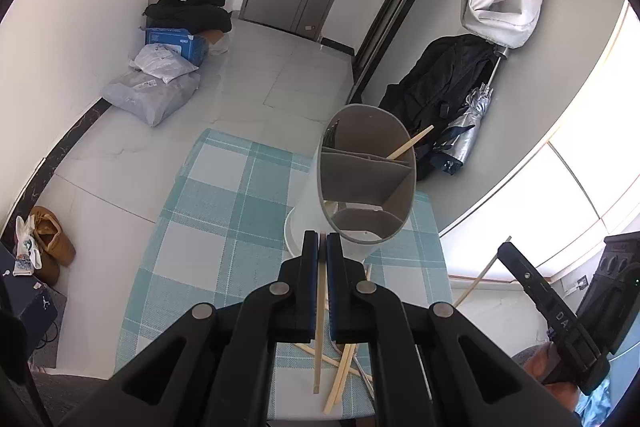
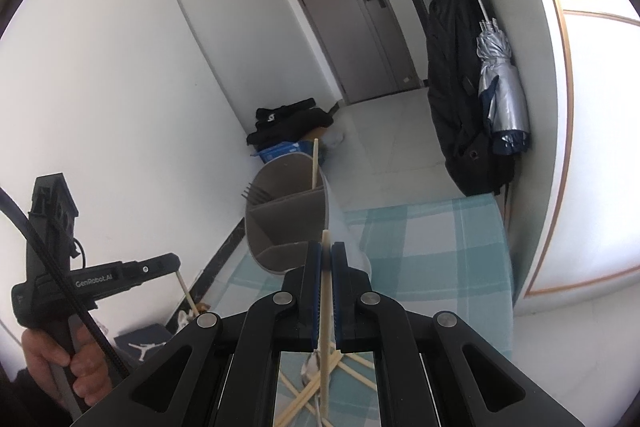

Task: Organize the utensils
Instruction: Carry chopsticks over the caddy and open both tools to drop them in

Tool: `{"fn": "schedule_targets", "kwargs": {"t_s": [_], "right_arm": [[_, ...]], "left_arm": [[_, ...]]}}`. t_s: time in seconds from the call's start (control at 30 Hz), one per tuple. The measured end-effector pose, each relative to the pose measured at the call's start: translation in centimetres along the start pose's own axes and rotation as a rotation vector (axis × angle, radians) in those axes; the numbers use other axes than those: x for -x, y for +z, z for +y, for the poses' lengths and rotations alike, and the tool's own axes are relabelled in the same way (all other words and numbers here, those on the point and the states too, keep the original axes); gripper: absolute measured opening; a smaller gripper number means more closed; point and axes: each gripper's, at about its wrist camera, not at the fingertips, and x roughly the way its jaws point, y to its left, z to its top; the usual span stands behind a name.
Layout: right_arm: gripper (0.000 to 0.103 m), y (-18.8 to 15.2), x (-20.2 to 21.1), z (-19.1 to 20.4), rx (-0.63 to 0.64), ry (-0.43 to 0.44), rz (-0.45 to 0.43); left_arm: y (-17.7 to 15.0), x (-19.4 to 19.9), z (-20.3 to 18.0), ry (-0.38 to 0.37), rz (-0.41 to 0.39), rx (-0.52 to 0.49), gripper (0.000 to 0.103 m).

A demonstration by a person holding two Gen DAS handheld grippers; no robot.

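Two grippers, left [image 1: 322,241] and right [image 2: 327,251], each clamp one chopstick [image 1: 319,311] [image 2: 325,311] between closed fingers. One holder [image 1: 366,179] contains one chopstick [image 1: 410,143]; several lie on the surface [image 1: 224,211].

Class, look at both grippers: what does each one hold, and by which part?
Each grips one chopstick near its upper end: left gripper its chopstick, right gripper its chopstick. The long lower parts hang free.

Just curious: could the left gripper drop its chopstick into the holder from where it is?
Probably yes. The left gripper is shut on a chopstick just short of the holder, whose open top faces it with nothing between.
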Motion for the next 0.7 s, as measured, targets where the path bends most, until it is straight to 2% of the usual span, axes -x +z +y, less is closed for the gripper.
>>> {"fn": "schedule_targets", "kwargs": {"t_s": [0.1, 0.3, 0.7], "right_arm": [[0.004, 0.5, 0.0, 0.5, 0.011, -0.004, -0.007], [0.004, 2.9, 0.7, 2.2, 0.044, 0.018, -0.053], [0.004, 11.2, 0.1, 5.2, 0.089, 0.073, -0.163]], "left_arm": [[0.4, 0.7, -0.6, -0.029, -0.002, -0.006, 0.001], [2.3, 2.8, -1.7, -0.072, -0.060, -0.029, 0.001], [10.0, 4.4, -3.6, -0.132, -0.189, -0.042, 0.001]]}}
